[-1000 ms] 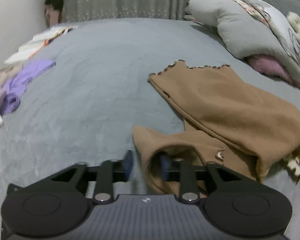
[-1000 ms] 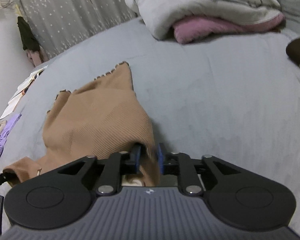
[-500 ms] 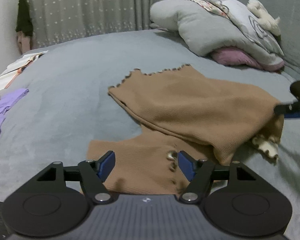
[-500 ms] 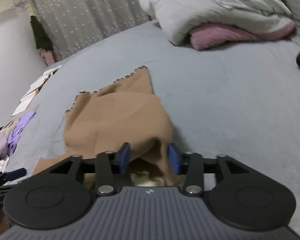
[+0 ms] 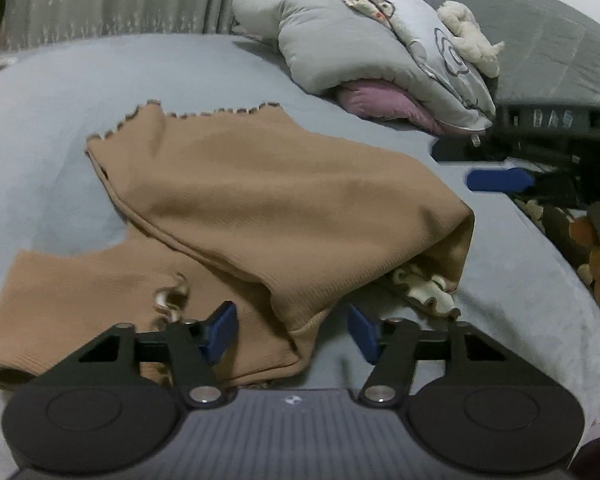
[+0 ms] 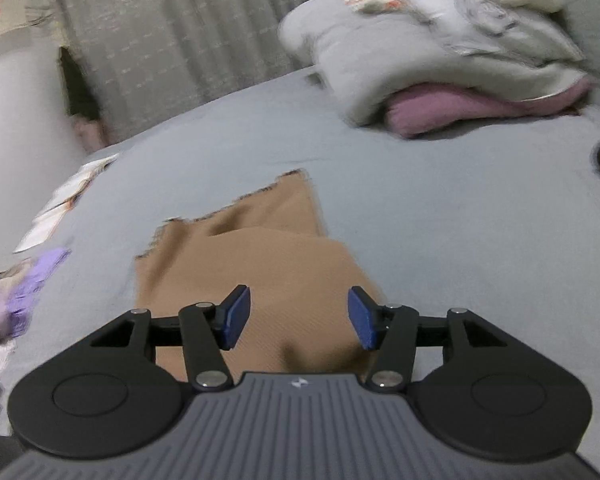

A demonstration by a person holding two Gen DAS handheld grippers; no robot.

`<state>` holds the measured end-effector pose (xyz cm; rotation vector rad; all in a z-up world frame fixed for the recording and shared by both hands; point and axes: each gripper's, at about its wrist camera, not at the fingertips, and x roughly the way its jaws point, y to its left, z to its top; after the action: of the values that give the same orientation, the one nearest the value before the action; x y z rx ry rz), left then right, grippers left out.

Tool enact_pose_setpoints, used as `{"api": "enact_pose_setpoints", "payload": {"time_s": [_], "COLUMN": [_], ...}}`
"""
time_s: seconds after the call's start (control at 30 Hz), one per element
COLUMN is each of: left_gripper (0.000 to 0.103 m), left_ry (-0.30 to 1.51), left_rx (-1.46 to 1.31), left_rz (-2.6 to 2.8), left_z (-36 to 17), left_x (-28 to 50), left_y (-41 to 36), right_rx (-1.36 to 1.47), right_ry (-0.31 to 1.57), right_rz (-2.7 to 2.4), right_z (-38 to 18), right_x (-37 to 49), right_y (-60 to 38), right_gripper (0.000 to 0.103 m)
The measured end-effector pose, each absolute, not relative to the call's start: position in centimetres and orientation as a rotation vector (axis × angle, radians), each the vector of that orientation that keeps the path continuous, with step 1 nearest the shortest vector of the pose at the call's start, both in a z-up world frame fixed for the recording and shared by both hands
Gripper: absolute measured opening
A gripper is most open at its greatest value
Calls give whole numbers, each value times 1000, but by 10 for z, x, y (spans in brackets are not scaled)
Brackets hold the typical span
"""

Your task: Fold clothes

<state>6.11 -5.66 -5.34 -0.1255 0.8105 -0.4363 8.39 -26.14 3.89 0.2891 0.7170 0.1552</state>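
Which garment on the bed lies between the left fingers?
The brown ribbed top, spread mid-bed, its folded corner between the left fingers, which are closing. The purple garment lies bunched at the bed's edge.

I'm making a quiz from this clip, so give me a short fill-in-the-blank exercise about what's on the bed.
1. The garment being folded is ____ in colour.
2. Under the grey duvet lies a ____ cushion.
3. The pads of the right gripper are ____ in colour.

Missing words: brown; pink; blue
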Motion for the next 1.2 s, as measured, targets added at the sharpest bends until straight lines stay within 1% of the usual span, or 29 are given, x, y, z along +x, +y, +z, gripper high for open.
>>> {"api": "enact_pose_setpoints", "payload": {"time_s": [0.07,0.13,0.17,0.2,0.37,0.6,0.83,0.9,0.97,1.0,1.07,1.13,1.2], "left_gripper": [39,31,20,13,11,11,11,11,11,11,11,10,9], "left_ry": [816,816,816,816,845,851,856,853,850,843,836,831,812], "left_rx": [-157,-184,-198,-212,-294,-341,-367,-371,-376,-367,-362,-361,-334], "left_rz": [-436,-447,-453,-458,-478,-502,-530,-536,-541,-540,-540,-540,-551], "left_z": [-55,-56,-57,-58,-63,-67,-70,-71,-72,-72,-70,-69,-63], "left_x": [61,60,60,59,63,63,66,67,67,67,65,64,59], "left_y": [-53,-48,-45,-43,-32,-24,-13,-9,-7,-7,-8,-10,-14], "right_rx": [259,202,190,170,73,-74,-224,-283,-333,-347,-344,-276,-213], "right_ry": [749,785,796,813,850,920,949,943,924,914,901,886,863], "right_rz": [227,308,336,381,504,563,560,547,524,513,496,480,466], "right_z": [42,42,42,41,37,8,-22,-30,-34,-36,-35,-24,-10], "right_x": [92,102,106,114,141,186,204,204,202,201,199,198,195], "right_y": [-250,-232,-225,-215,-170,-103,-63,-54,-47,-45,-46,-58,-71], "right_gripper": [56,56,55,55,45,44,43,41,32,29,14,10,9]}}
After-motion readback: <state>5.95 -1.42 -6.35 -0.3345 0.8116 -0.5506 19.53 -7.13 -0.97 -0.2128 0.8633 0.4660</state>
